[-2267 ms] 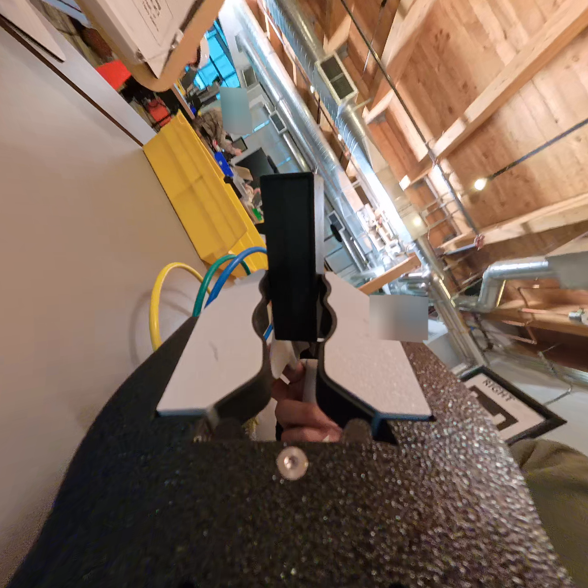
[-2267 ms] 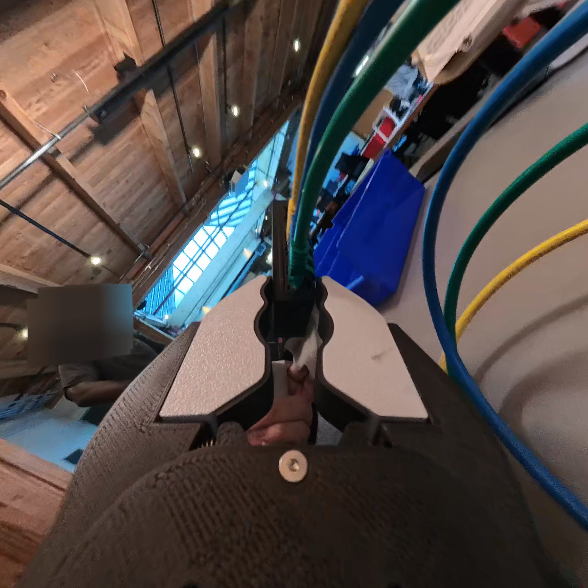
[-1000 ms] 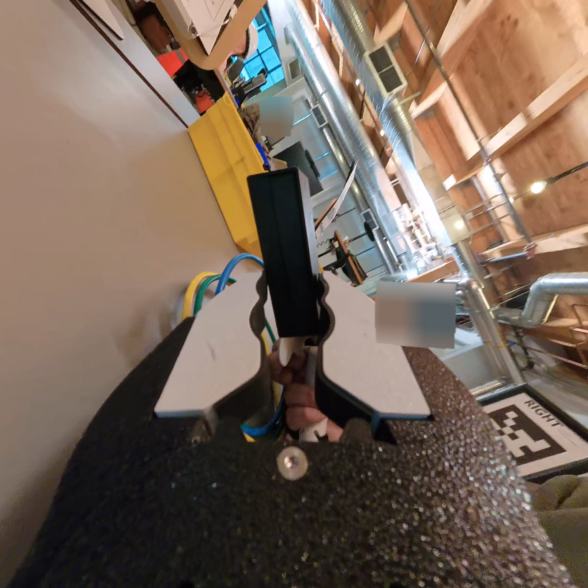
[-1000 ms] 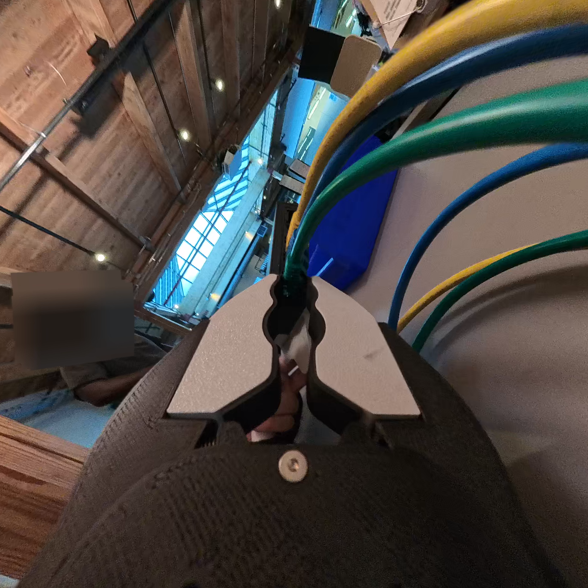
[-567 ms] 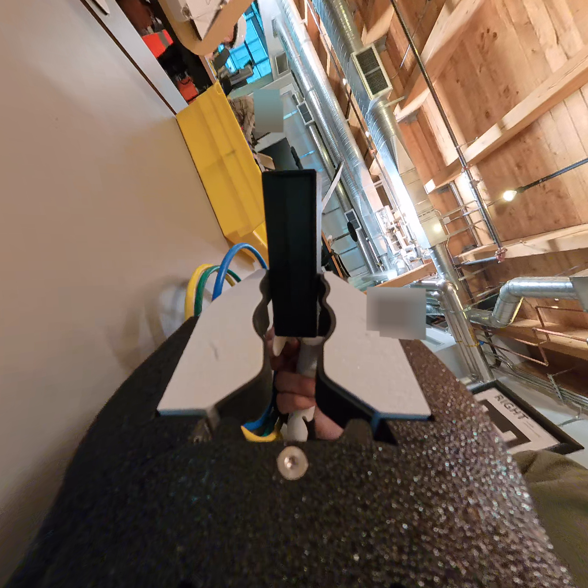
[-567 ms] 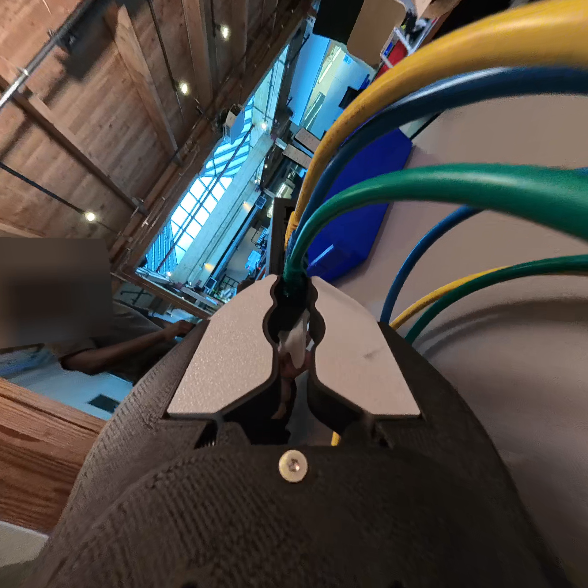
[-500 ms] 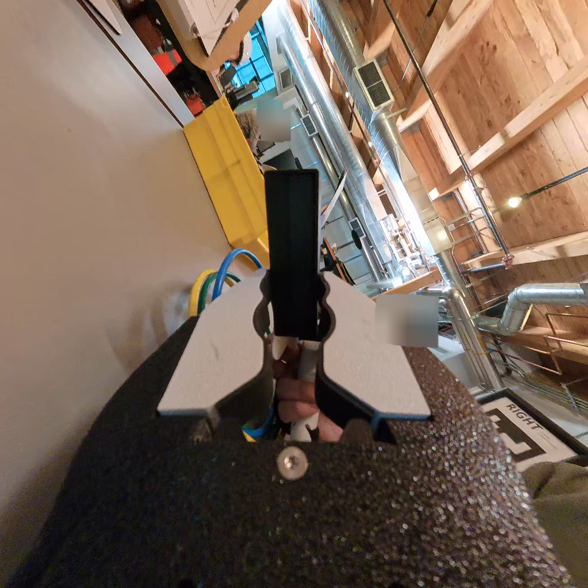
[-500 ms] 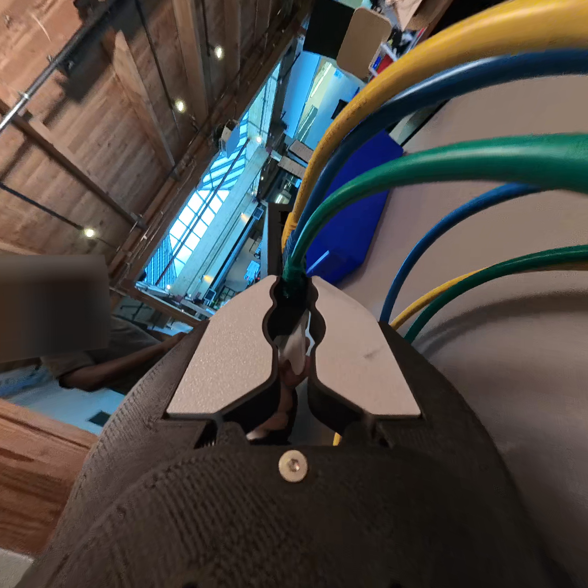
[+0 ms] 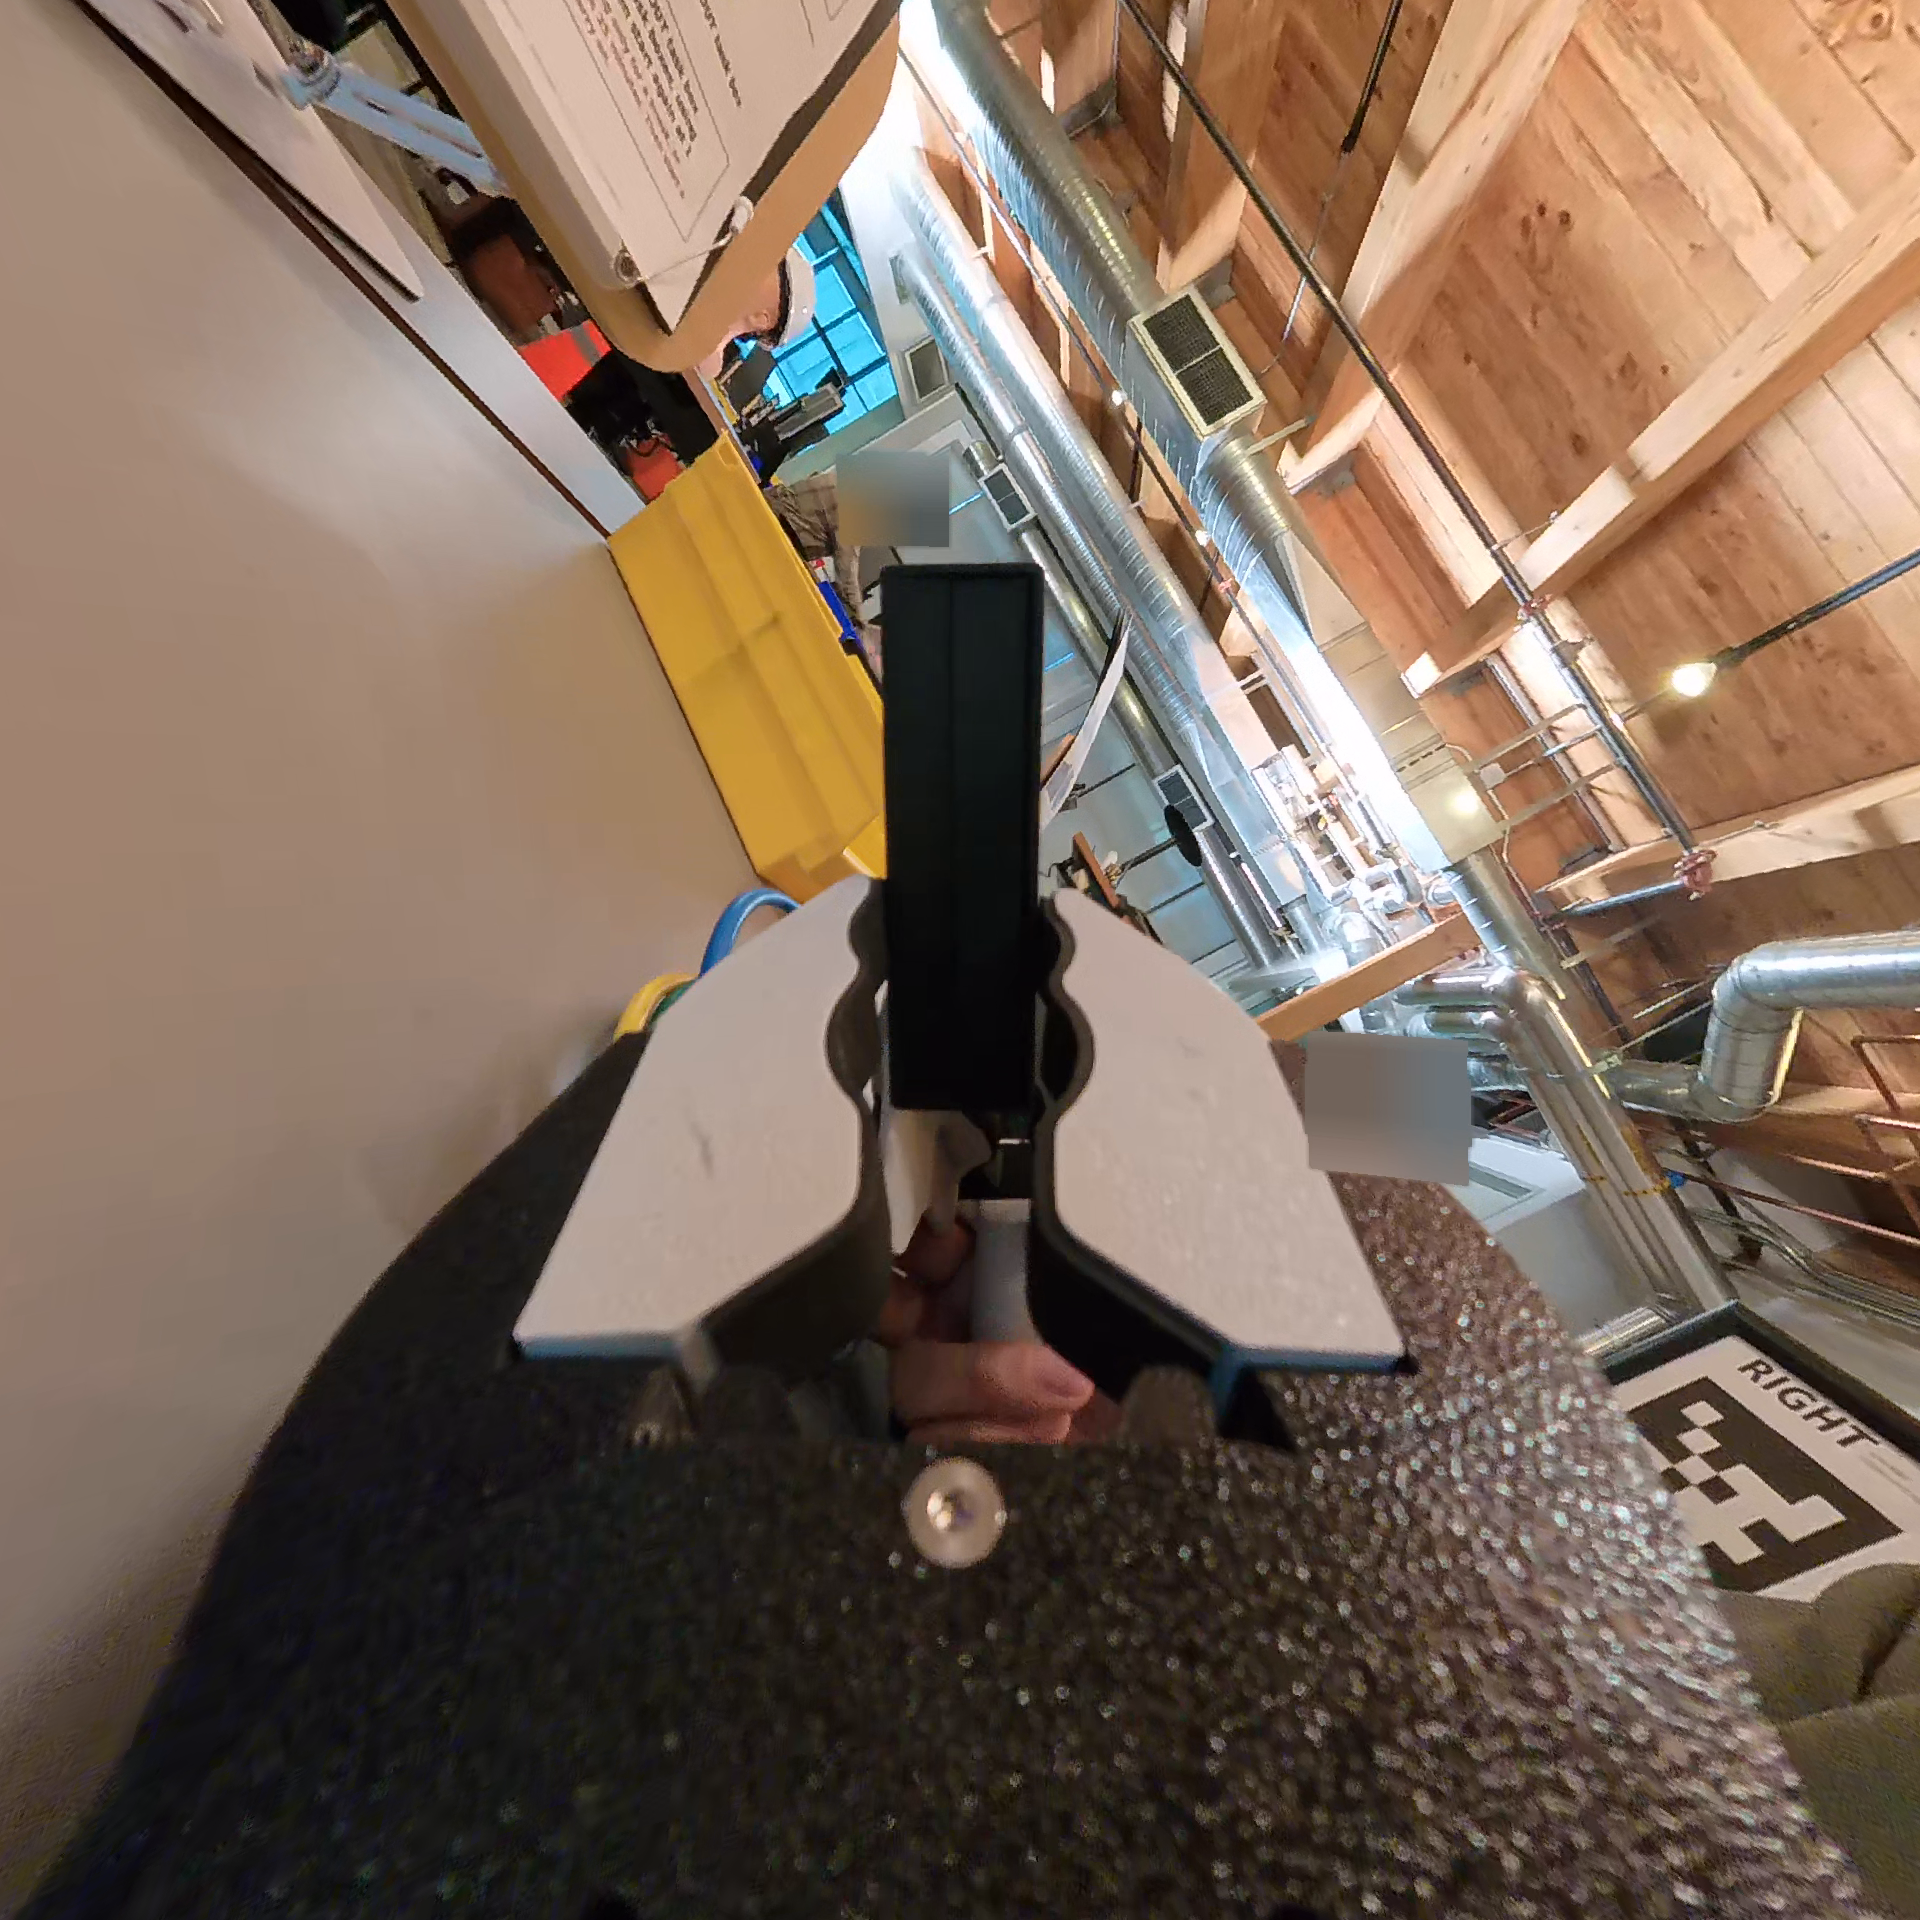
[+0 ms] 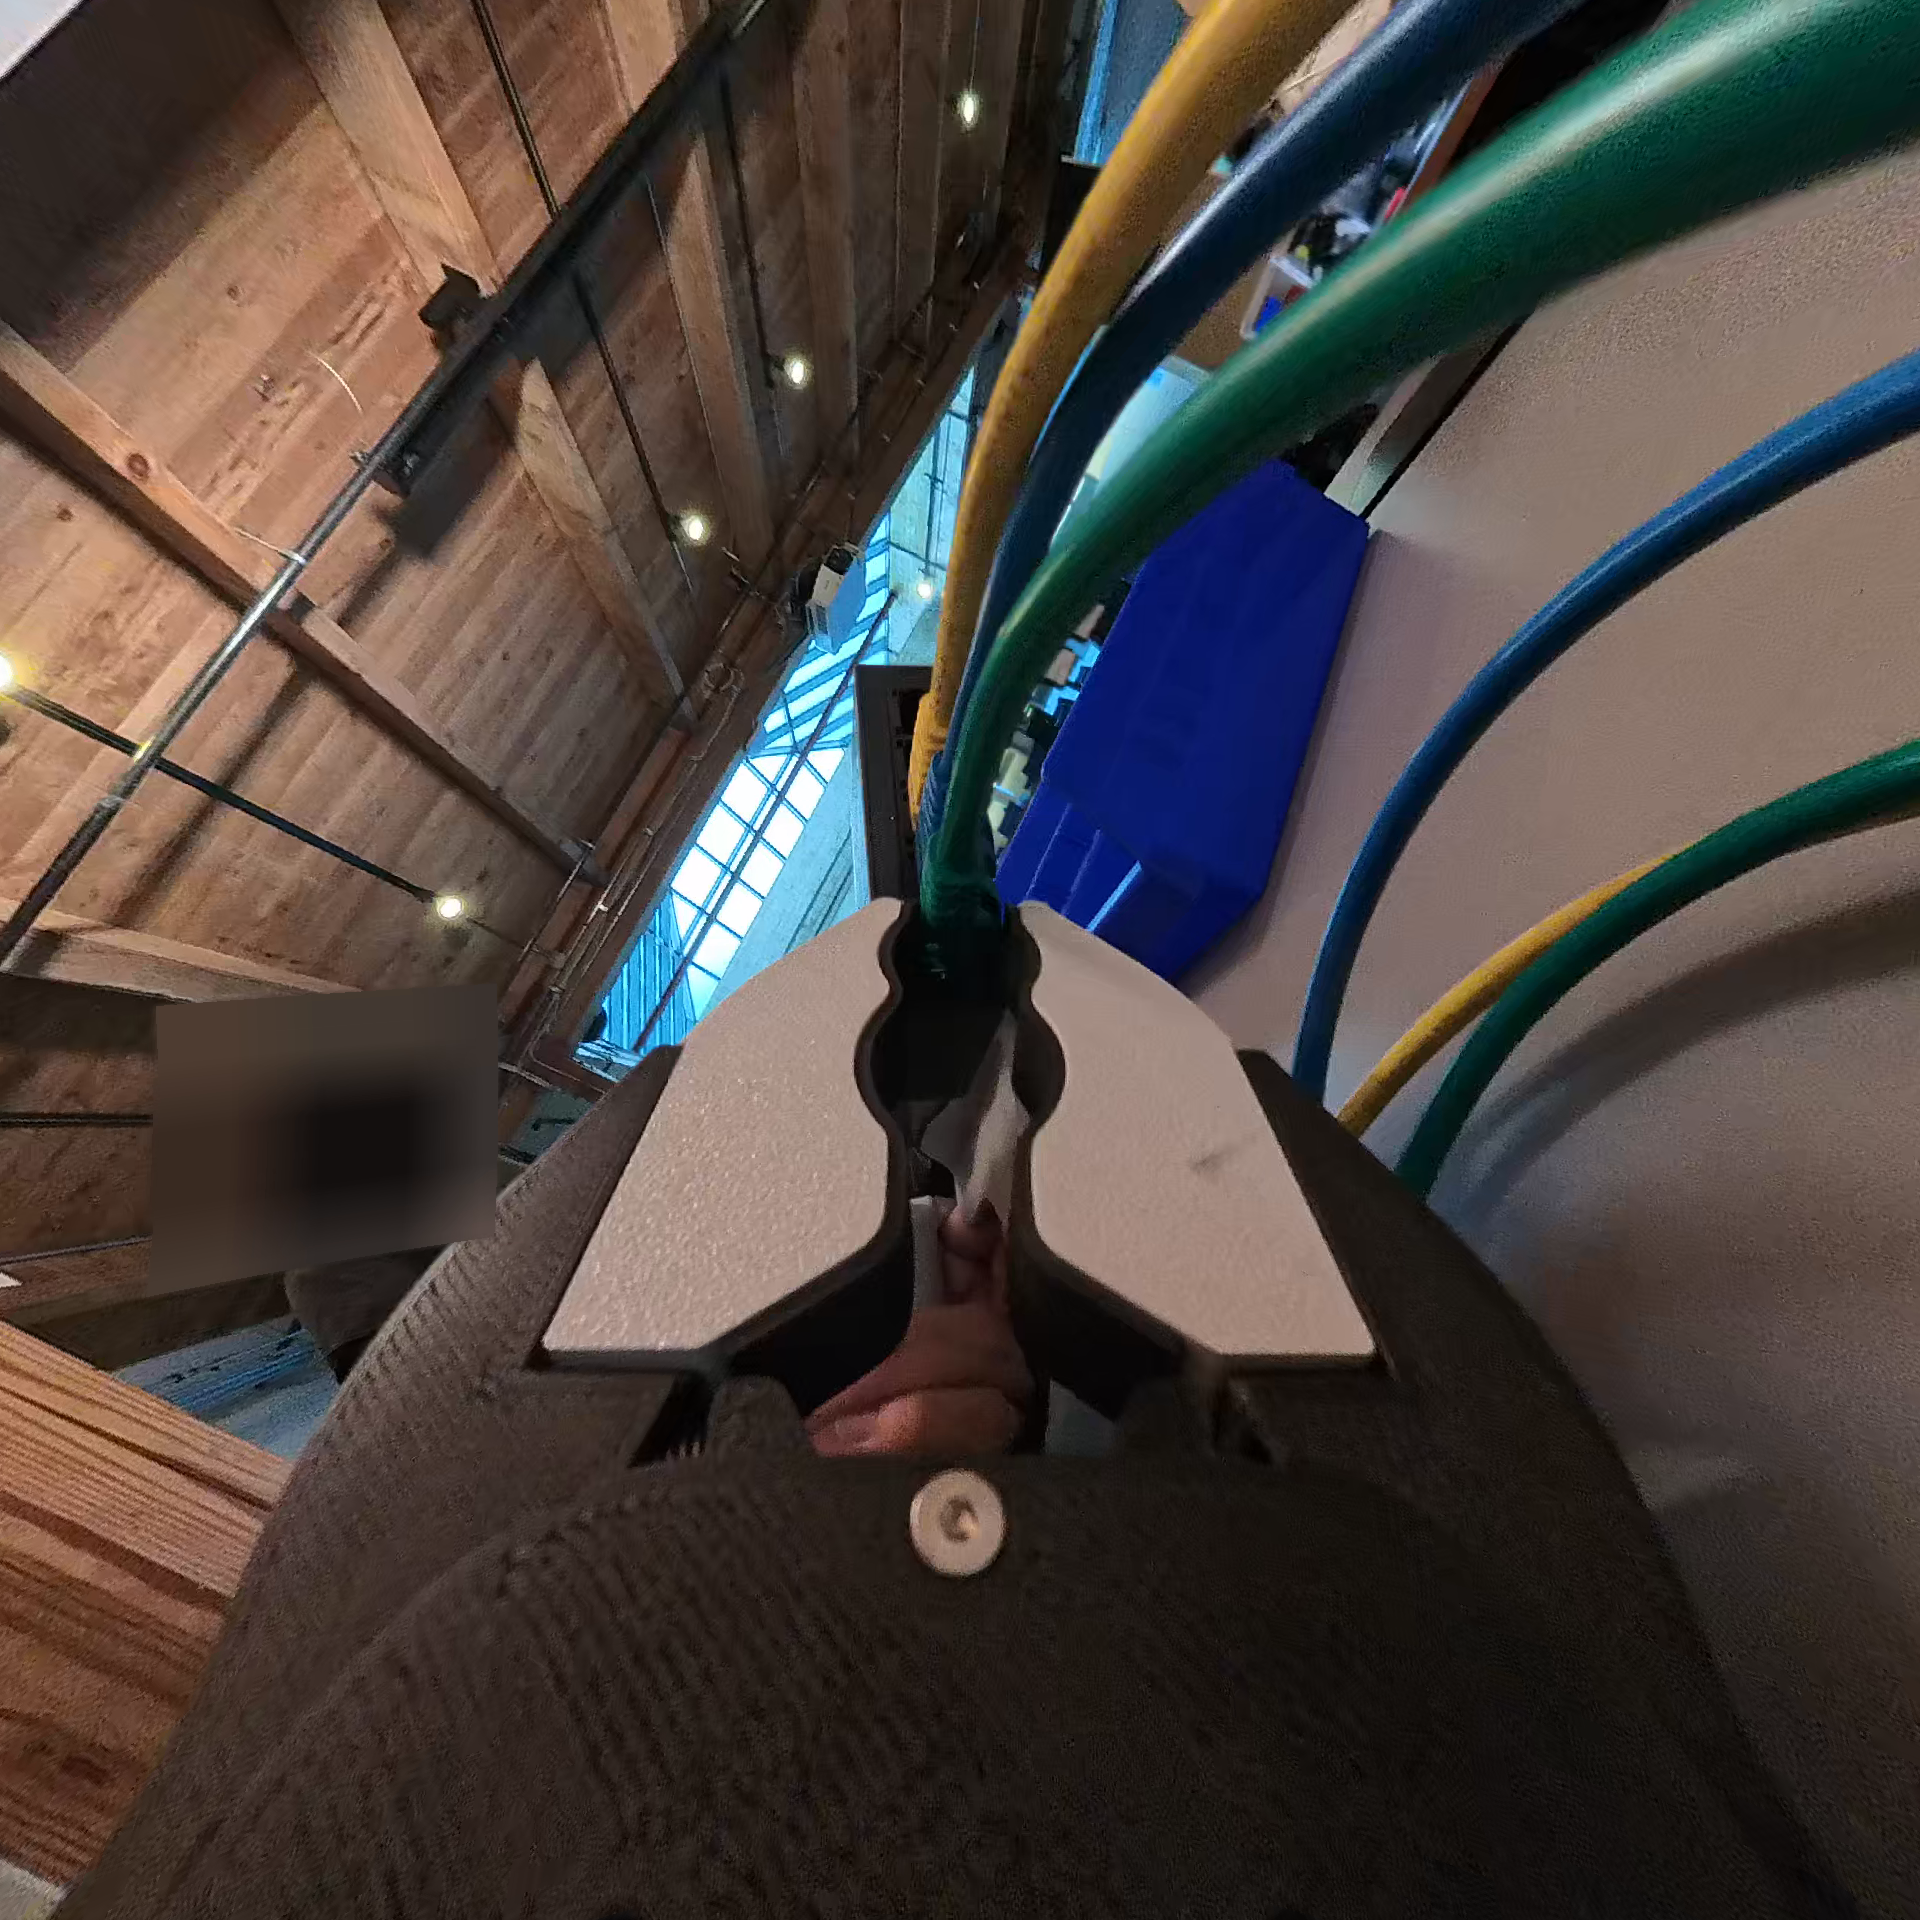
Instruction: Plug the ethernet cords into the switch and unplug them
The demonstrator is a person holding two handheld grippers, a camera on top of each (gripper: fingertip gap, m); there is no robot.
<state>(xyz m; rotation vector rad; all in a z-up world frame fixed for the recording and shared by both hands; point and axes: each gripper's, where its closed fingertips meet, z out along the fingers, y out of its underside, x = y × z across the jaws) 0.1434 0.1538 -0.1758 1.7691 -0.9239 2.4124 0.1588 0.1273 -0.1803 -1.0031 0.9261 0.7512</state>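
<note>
- Between the two grey pads of the left claw (image 9: 961, 997), a slim black rectangular plastic switch (image 9: 961, 831) is clamped by its lower end, its long body pointing straight ahead along the fingers and lifted off the pale beige worktop (image 9: 312, 831).
- Beyond that claw, loops of blue, yellow and green cord (image 9: 717, 956) lie on the worktop near a yellow plastic bin (image 9: 748, 686).
- At the right claw (image 10: 961, 997), the pads are closed on the dark boot of a thick green ethernet cord (image 10: 1299, 343), just behind its plug; the cord arcs up and away to the right.
- The switch (image 10: 888, 769) shows in the right wrist view as a dark box directly ahead of the claw, with a yellow ethernet cord (image 10: 1039, 343) and a dark blue ethernet cord (image 10: 1226, 229) running to its face alongside the green one.
- Judged from this, yellow and blue appear to be seated already; whether the green plug is fully home, part way in or on its way out cannot be told, since the port itself is hidden behind the claw tips.
- A second lighter blue cord (image 10: 1558, 644), plus further yellow and green runs, curve over the worktop on the right, in front of a blue plastic bin (image 10: 1195, 727); their ends are out of view.
- What remains seems to be settling the green plug, then pulling the seated cords out.
- Both claws are tilted steeply: worktop fills one side of each view and a wooden ceiling the other, so the two tools face each other, the switch braced against the plug.
</note>
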